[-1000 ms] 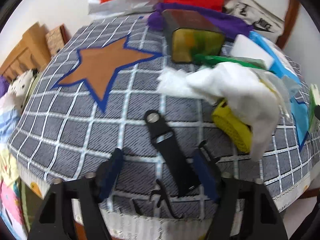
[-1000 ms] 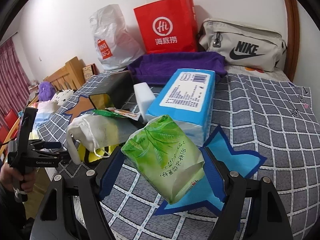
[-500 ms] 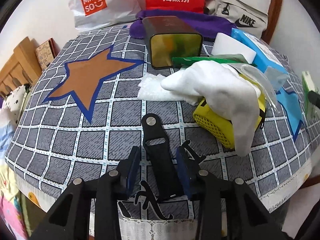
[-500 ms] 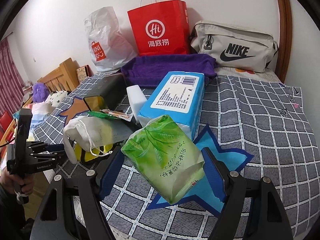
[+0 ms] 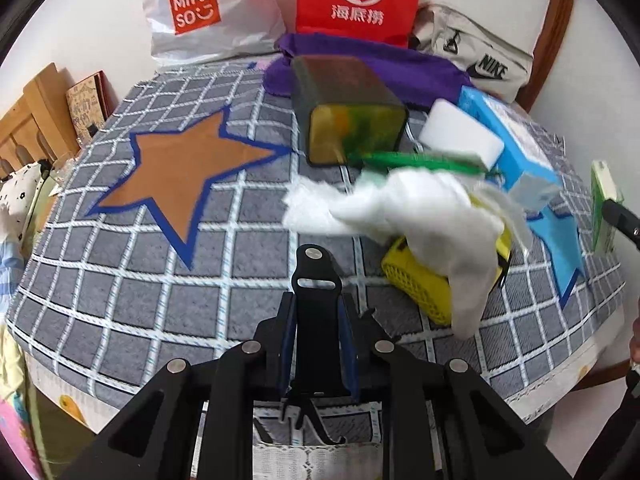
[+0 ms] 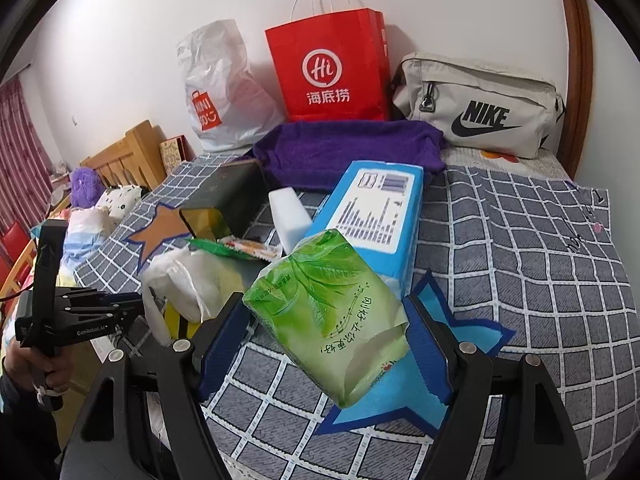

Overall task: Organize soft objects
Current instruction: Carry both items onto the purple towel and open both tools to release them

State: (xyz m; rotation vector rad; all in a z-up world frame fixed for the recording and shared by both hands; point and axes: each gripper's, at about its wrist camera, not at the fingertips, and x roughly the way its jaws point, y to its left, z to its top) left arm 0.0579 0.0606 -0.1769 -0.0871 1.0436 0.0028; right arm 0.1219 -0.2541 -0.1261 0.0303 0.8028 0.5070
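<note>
Your right gripper (image 6: 326, 334) has its jaws pinching a green tissue pack (image 6: 326, 314), held tilted above the checked blanket (image 6: 532, 264) and its blue star patch (image 6: 404, 388), just in front of the blue tissue box (image 6: 380, 212). Your left gripper (image 5: 316, 344) has its jaws pressed against the sides of a black strap (image 5: 316, 300), near the blanket's front edge. To its right, a white cloth (image 5: 420, 216) drapes over a yellow basket (image 5: 416, 280), with a dark bin (image 5: 352, 120) lying on its side beyond it.
</note>
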